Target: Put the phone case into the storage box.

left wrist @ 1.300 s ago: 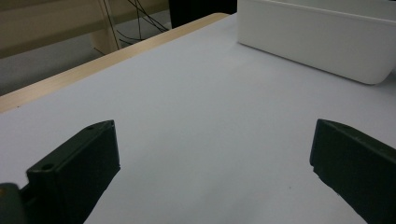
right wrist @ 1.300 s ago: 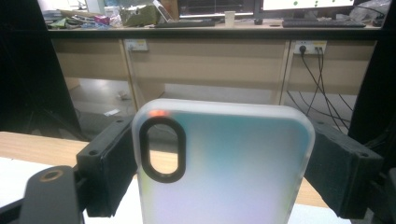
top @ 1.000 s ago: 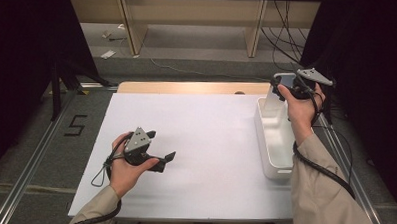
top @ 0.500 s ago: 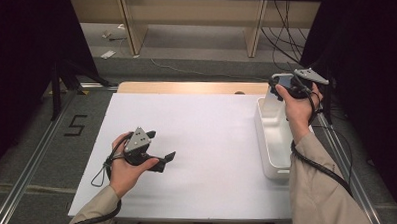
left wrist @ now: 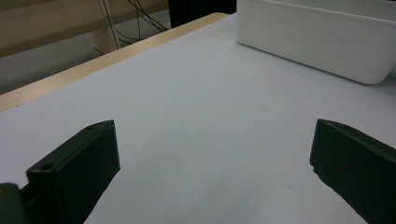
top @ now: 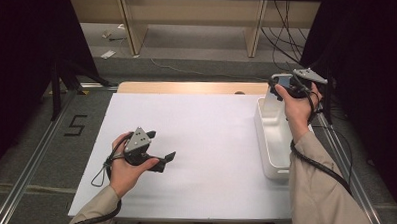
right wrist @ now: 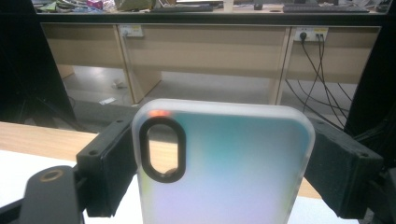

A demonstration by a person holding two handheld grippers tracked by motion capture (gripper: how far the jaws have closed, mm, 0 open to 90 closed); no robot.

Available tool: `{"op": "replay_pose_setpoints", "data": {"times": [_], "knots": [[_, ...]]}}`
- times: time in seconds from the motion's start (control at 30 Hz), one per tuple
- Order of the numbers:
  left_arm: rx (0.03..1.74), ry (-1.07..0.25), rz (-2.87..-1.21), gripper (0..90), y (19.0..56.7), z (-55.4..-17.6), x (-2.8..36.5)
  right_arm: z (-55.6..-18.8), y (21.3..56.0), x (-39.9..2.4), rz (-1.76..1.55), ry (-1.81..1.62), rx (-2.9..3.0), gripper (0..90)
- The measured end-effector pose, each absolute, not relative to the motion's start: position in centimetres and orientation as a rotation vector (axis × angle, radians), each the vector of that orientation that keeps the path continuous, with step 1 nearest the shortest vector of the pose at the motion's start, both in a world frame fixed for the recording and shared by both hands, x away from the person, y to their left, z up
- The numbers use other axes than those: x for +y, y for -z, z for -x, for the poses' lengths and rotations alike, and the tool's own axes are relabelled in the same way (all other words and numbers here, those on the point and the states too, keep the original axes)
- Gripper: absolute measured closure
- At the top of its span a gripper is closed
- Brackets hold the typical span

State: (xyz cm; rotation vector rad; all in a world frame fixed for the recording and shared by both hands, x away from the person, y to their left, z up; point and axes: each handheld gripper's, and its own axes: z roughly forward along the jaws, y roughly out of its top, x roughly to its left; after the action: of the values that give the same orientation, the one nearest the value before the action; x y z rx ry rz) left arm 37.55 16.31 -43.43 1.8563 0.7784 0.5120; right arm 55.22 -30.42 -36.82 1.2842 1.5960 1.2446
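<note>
My right gripper [top: 281,86] is raised over the far end of the white bin [top: 271,144], shut on a translucent phone case [top: 282,80]. In the right gripper view the phone case [right wrist: 224,172] stands upright with its black-ringed camera cutout at the upper left, and a black jaw presses on each of its side edges. My left gripper [top: 160,146] rests low on the white table sheet [top: 211,132] at the near left. Its jaws stand wide open in the left gripper view, with nothing between the left gripper [left wrist: 215,168] jaws but bare sheet.
The white bin [left wrist: 317,42] lies along the table's right side. A wooden table edge [top: 187,87] runs along the far side. Beyond it are floor, desk legs and hanging cables [top: 284,40]. Metal rails [top: 35,156] flank the table.
</note>
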Motion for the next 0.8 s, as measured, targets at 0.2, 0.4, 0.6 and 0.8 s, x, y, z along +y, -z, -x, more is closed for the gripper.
{"op": "replay_pose_setpoints", "data": {"times": [0.2, 0.4, 0.6, 0.8], "knots": [[0.781, -0.509, -1.856, 0.6, 43.44, -37.54, 16.30, -55.40, 37.09, -30.30, -1.279, -1.233, 1.607, 17.9], [0.778, -0.512, -1.856, 0.6, 43.41, -37.56, 16.33, -55.53, 37.29, -30.24, -1.282, -1.228, 1.610, 17.9], [0.778, -0.512, -1.855, 0.6, 43.41, -37.55, 16.31, -55.60, 37.41, -30.21, -1.285, -1.220, 1.614, 17.9], [0.778, -0.512, -1.855, 0.6, 43.41, -37.55, 16.31, -55.74, 37.59, -30.16, -1.284, -1.211, 1.616, 17.9]]}}
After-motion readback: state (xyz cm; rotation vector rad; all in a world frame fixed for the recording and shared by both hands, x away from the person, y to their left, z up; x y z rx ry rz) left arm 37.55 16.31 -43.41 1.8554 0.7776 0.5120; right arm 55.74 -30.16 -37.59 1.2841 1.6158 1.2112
